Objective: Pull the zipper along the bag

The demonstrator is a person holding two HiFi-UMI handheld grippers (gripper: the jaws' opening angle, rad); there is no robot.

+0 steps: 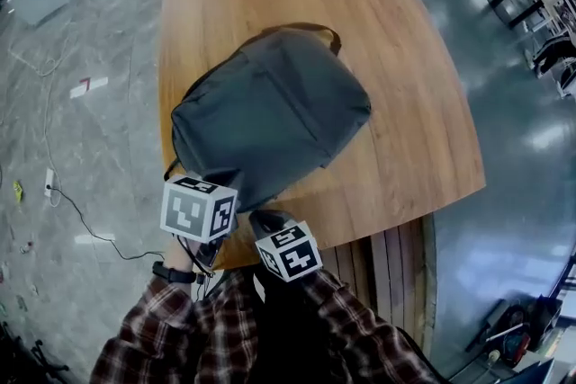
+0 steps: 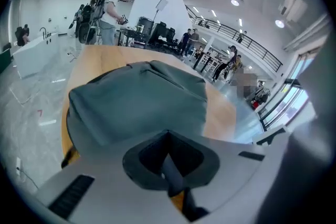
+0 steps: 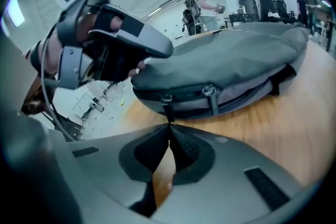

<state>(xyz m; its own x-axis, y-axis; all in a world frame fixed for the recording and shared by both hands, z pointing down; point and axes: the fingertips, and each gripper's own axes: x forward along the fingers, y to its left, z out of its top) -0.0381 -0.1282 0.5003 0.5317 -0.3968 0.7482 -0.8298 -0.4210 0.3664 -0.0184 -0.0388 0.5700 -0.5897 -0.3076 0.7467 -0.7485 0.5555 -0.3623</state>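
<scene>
A grey backpack (image 1: 270,112) lies flat on the wooden table (image 1: 414,103), its carry handle at the far end. In the right gripper view its side zipper shows two pulls: a black one (image 3: 167,110) and a grey one (image 3: 210,97) to its right. My right gripper (image 3: 169,126) is shut on the black pull at the bag's near edge. My left gripper (image 2: 168,138) is shut on a grey fold of the bag's near left corner, and it shows in the right gripper view (image 3: 137,66) too. In the head view both grippers, left (image 1: 203,204) and right (image 1: 270,222), sit side by side at the table's near edge.
The table's near edge (image 1: 360,234) lies just under the grippers, with a slatted bench (image 1: 387,270) below it. Polished floor with cables (image 1: 72,202) surrounds the table. People stand far back by desks (image 2: 113,8).
</scene>
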